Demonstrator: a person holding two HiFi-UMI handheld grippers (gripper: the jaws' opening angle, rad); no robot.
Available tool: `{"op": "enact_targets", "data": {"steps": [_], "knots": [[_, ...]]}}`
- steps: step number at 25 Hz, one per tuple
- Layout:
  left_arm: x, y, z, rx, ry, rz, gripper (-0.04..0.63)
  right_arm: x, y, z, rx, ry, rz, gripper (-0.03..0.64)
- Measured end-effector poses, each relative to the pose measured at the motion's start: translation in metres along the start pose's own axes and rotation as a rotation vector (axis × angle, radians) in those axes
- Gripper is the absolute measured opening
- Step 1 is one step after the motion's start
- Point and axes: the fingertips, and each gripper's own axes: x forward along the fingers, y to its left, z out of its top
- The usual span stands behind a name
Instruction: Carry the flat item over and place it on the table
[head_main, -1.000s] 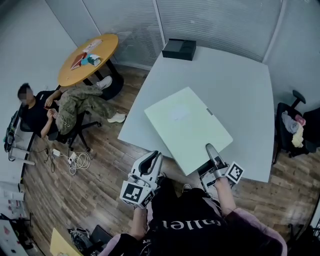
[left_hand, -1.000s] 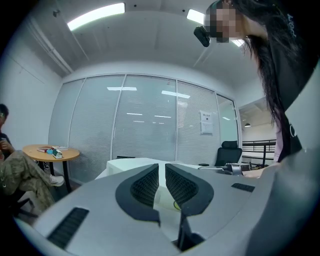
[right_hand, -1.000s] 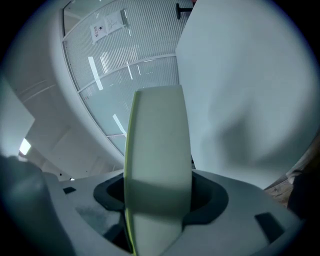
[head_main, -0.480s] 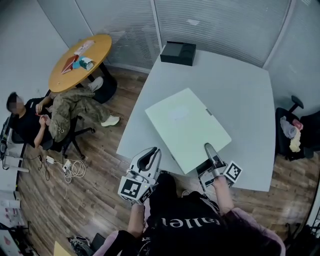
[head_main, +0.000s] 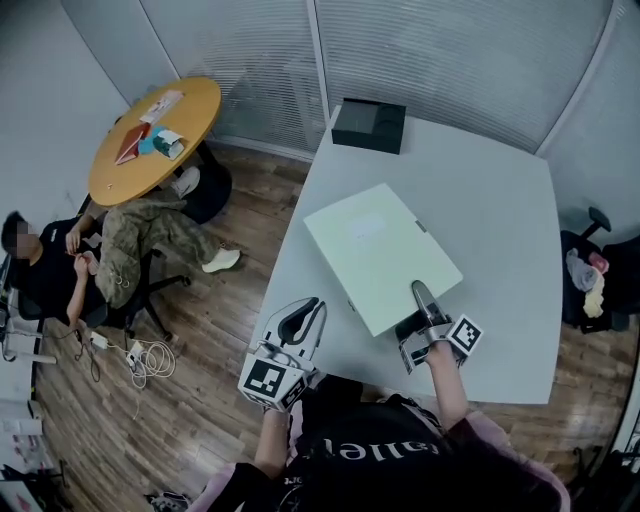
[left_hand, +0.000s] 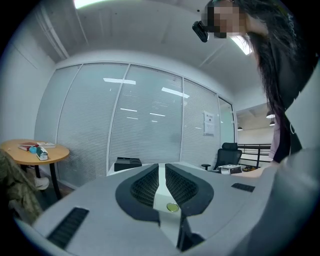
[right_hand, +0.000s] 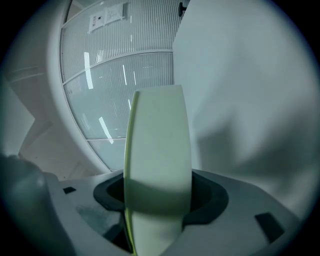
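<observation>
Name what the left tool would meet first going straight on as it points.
Likely the white table, whose top lies just ahead of the left tool; height is unclear, so it might skim over.

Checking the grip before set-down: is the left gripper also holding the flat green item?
No, the left gripper has nothing between its jaws; only the right gripper clamps the flat green item.

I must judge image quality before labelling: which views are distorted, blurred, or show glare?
Head view: evenly lit and sharp, straight lines bowing towards the edges. Left gripper view: strong fisheye, dark corners, bright streaks of reflected light on the glass wall. Right gripper view: same fisheye; the flat item is very close and soft, with a shadow across its lower part.
</observation>
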Motion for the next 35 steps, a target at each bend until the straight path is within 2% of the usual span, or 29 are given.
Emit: {"op": "enact_targets", "data": {"steps": [9, 18, 23, 26, 30, 35], "knots": [[0.011, 0.057, -0.007, -0.024, 0.025, -0.008, 0.058, 0.09, -0.025, 0.011, 0.005, -0.055, -0.078, 0.29], [0.013, 0.093, -0.016, -0.057, 0.042, -0.011, 0.058, 0.149, -0.055, 0.014, 0.031, -0.103, -0.152, 0.29], [0.016, 0.104, -0.019, -0.065, 0.047, -0.019, 0.058, 0.167, -0.061, 0.014, -0.042, -0.103, -0.173, 0.293], [0.018, 0.112, -0.02, -0.071, 0.05, -0.01, 0.058, 0.177, -0.063, 0.018, -0.069, -0.146, -0.186, 0.295], [0.019, 0.118, -0.019, -0.073, 0.048, -0.013, 0.058, 0.187, -0.078, 0.025, -0.116, -0.203, -0.276, 0.307], [0.016, 0.127, -0.027, -0.079, 0.061, -0.002, 0.058, 0.196, -0.095, 0.018, -0.116, -0.183, -0.355, 0.337]]}}
